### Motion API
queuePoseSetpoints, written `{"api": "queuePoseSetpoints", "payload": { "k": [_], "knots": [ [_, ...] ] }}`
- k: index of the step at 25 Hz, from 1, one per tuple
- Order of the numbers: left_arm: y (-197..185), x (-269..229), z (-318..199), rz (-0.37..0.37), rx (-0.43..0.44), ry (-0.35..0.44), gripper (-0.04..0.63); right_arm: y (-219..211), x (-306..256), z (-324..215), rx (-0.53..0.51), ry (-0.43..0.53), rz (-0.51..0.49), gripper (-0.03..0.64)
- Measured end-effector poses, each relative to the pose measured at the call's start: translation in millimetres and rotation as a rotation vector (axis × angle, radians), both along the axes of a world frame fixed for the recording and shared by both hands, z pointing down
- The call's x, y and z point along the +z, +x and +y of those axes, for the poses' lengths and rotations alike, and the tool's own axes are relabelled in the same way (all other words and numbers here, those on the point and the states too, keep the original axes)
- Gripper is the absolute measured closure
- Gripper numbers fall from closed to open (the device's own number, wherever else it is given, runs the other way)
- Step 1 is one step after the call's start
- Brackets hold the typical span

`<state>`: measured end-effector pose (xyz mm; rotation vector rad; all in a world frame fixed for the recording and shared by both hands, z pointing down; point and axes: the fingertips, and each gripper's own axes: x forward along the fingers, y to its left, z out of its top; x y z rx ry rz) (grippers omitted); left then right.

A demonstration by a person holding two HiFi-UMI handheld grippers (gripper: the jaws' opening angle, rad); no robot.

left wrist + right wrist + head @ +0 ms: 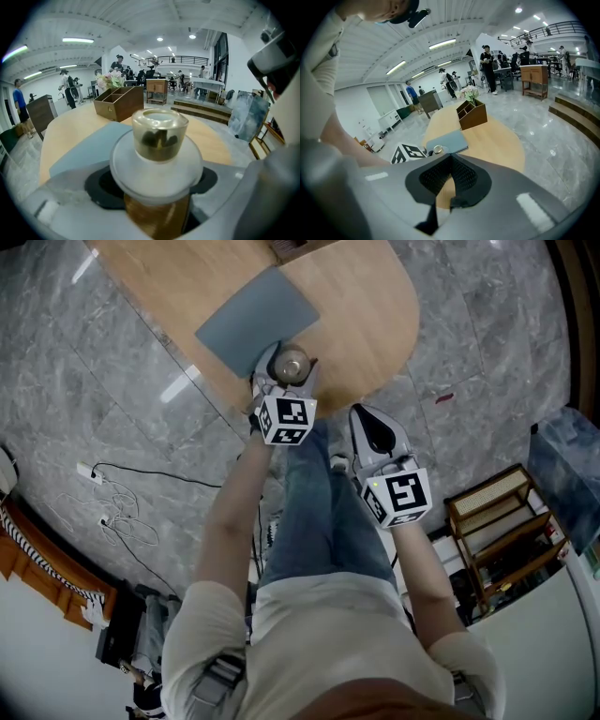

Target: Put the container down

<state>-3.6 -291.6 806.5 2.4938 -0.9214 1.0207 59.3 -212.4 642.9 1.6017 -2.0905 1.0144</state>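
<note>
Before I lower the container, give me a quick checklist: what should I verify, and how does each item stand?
1. Grip: left gripper has its jaws closed on the container below its white lid: ok.
2. Attitude: container upright, lid seated: ok.
3. Landing spot: blue-grey mat just ahead, nothing on it: ok.
4. Base contact with the table: underside hidden by the gripper: cannot tell.
5. Right gripper: jaws together, empty, held back off the table: ok.
6. Wooden organizer: stands well beyond the mat, out of the path: ok.
</note>
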Motion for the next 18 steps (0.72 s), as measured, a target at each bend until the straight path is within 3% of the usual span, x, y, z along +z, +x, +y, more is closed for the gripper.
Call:
{"api": "queuePoseSetpoints", "payload": {
  "k": [12, 18],
  "knots": [
    [1, 1, -3, 0.026, -0.054, 0.027, 0.249, 5, 3, 8, 0.004, 0.001, 0.001, 0.618],
    [-3, -10, 4, 0.060, -0.120, -0.010, 0.187, 3, -12, 17, -0.009, 0.035, -0.001, 0.618]
  ]
}}
